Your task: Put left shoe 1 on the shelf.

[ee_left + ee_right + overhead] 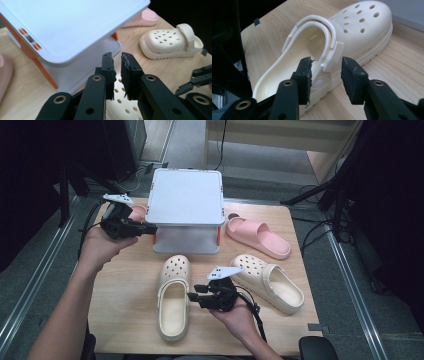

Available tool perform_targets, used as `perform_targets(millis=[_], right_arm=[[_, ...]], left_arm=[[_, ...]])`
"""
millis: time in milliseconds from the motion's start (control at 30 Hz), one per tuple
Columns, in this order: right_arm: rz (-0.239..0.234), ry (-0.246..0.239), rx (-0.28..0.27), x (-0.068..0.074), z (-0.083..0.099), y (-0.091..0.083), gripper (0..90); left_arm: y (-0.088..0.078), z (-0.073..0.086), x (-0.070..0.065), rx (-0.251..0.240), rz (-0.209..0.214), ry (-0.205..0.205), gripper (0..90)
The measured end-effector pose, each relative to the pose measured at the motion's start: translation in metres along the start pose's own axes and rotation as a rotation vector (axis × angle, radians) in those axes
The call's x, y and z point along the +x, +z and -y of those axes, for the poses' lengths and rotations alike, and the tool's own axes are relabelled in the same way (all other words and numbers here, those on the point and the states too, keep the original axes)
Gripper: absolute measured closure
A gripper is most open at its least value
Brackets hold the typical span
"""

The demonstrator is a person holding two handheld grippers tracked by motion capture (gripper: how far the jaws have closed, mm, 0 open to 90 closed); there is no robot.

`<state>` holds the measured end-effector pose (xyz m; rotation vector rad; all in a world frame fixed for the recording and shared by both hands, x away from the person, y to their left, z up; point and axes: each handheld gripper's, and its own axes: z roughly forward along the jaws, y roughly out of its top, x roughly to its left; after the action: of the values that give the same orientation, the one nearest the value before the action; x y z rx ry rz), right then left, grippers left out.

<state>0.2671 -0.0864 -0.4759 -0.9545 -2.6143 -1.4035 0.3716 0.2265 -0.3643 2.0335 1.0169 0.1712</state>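
Two cream clogs lie on the wooden table (125,310). One clog (174,315) is at the front middle and the other clog (280,290) is to its right. My right gripper (195,291) is open at the right side of the middle clog (362,25). In the right gripper view its jaws stand on either side of the heel strap (332,45) without touching it. My left gripper (150,227) hovers at the front left corner of the white two-level rack (186,195). Its jaws (117,56) are almost together with nothing between them.
A pink slide (257,236) lies right of the rack, and another pink slide (137,211) lies left of it behind my left hand. Dark stands and cables surround the table. Bare wood shows at the front left.
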Motion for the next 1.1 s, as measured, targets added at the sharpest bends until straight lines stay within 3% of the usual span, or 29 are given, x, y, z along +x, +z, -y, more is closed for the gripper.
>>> perform_targets(millis=[200,433,533,667,733,833,900,1100], right_arm=[[0.074,0.001,-0.03,0.009,-0.001,0.005,42.3],[0.115,0.04,-0.032,0.016,0.002,0.02,37.0],[0.119,0.051,-0.034,0.018,0.003,0.025,38.5],[0.142,0.058,0.007,0.02,0.005,0.044,40.0],[0.152,0.053,0.009,0.019,0.004,0.046,40.4],[0.179,0.037,0.04,0.016,0.001,0.05,42.1],[0.191,0.034,0.061,0.014,0.002,0.052,43.7],[0.17,0.056,0.073,0.008,0.002,0.055,45.9]], left_arm=[[0.006,-0.018,0.012,0.022,-0.044,0.003,82.0],[0.019,-0.022,0.025,0.045,-0.074,0.011,83.1],[0.025,-0.022,0.025,0.068,-0.074,0.027,83.4],[0.026,-0.021,0.026,0.048,-0.064,0.041,83.4],[0.026,-0.02,0.027,0.038,-0.094,0.047,83.7],[0.027,-0.019,0.032,0.026,-0.067,0.028,84.3],[0.027,-0.019,0.034,0.018,-0.071,0.025,84.3],[0.028,-0.019,0.034,0.017,-0.066,0.008,86.3]])
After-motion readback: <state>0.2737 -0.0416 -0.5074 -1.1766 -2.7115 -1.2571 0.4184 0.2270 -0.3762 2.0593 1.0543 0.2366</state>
